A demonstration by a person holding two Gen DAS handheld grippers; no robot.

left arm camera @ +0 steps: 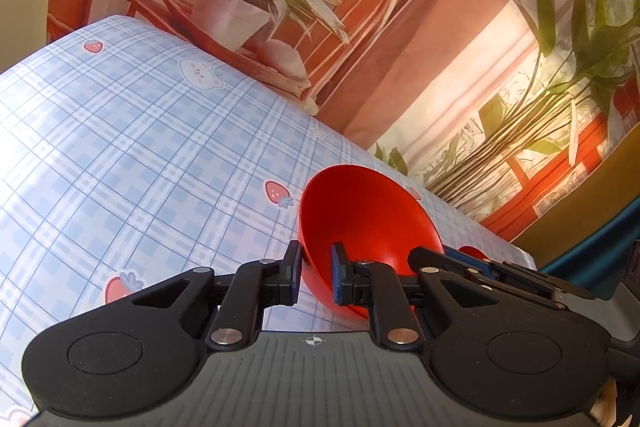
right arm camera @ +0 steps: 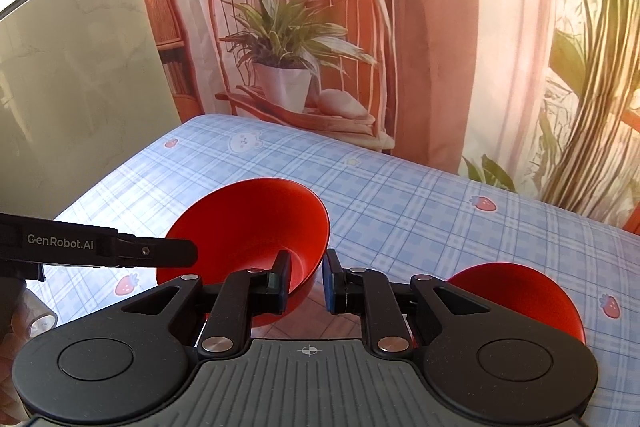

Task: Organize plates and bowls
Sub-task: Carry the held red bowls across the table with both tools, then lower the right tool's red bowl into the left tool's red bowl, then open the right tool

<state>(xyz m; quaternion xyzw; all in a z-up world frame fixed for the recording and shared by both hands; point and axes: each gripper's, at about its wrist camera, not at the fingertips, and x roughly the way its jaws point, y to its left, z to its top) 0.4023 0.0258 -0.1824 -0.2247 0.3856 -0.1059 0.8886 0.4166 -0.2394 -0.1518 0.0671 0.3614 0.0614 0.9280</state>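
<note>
A red bowl is held tilted above the checked tablecloth. My left gripper straddles its near rim, one pad inside and one outside, and grips it. In the right wrist view the same bowl is straddled by my right gripper at its right rim, with a small gap showing at the outer pad. The left gripper's finger reaches the bowl's left rim there. A second red bowl sits on the cloth at the right, partly behind my right gripper; a sliver of it shows in the left wrist view.
The table's far edge meets a printed backdrop of a chair and potted plant. A pale wall panel stands at the left. The cloth stretches wide beyond the bowls. The floor shows below the table's near edge.
</note>
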